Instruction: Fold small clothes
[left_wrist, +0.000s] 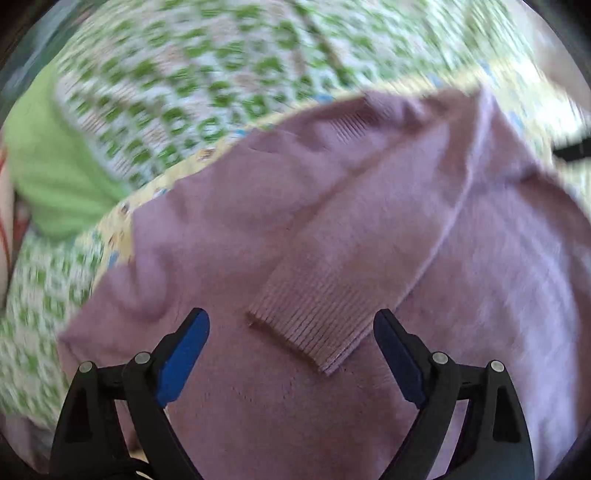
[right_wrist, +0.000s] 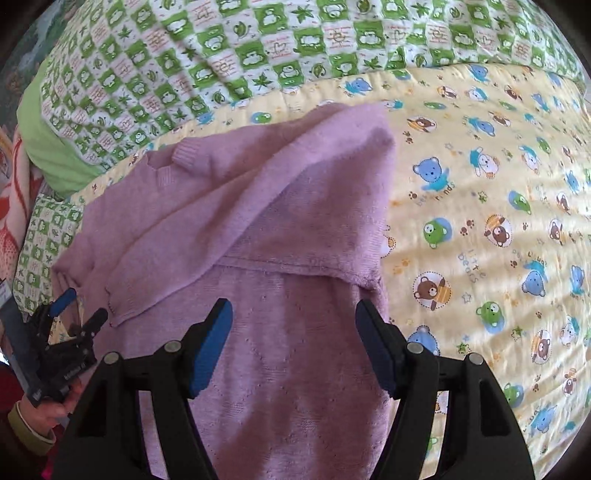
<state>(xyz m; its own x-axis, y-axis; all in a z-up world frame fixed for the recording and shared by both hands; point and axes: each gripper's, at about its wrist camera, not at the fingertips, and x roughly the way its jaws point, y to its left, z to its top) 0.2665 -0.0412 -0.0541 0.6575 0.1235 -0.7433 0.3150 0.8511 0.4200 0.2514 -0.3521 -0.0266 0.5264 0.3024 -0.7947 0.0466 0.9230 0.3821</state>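
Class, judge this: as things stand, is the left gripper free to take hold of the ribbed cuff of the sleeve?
Probably yes. The left gripper is open, and the cuff lies flat on the purple sweater just ahead of its fingertips, nothing covering it.

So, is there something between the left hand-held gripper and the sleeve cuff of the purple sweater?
Nothing visible. The left hand-held gripper is open, and the ribbed sleeve cuff of the purple sweater lies uncovered just ahead, between its fingers.

A yellow bear-print quilt (right_wrist: 480, 166) adjoins a green-and-white checked quilt (right_wrist: 258, 48), sunlit.
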